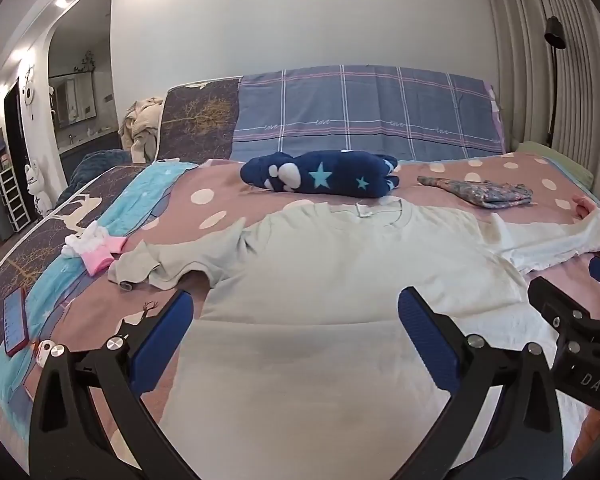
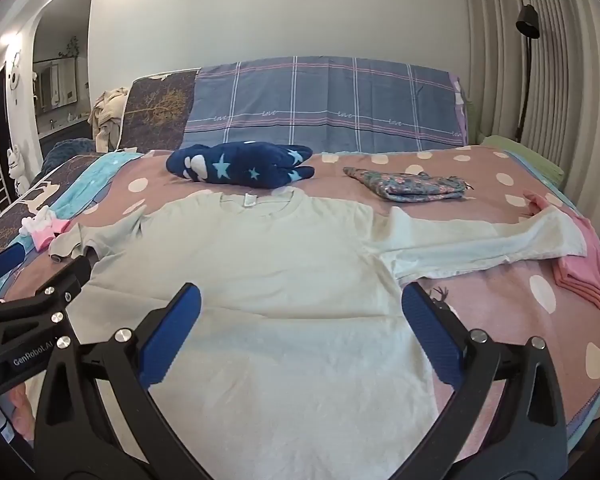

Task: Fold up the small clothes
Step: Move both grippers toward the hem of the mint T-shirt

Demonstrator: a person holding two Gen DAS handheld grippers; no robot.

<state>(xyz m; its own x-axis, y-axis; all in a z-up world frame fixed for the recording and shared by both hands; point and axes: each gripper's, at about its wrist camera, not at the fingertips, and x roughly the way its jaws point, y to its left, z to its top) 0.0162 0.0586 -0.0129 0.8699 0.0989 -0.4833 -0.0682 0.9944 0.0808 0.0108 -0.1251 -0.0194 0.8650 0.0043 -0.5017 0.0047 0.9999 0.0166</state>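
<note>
My left gripper [image 1: 296, 332] and right gripper [image 2: 300, 328] both gape wide, empty, above the pale T-shirt [image 2: 260, 280]; folded floral cloth [image 2: 412, 188] at one o'clock.

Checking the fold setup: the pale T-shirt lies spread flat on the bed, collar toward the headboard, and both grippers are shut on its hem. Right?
Not quite. Both the left gripper and right gripper stand open, holding nothing, as each wrist view shows. The pale T-shirt does lie flat, collar toward the headboard.

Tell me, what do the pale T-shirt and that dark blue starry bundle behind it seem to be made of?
The pale T-shirt looks like thin matte cotton jersey: it lies flat with soft creases and a ribbed collar. The dark blue starry bundle looks like plush fleece, thick and fuzzy, with rounded puffy folds. Both are guesses from looks alone.
</note>
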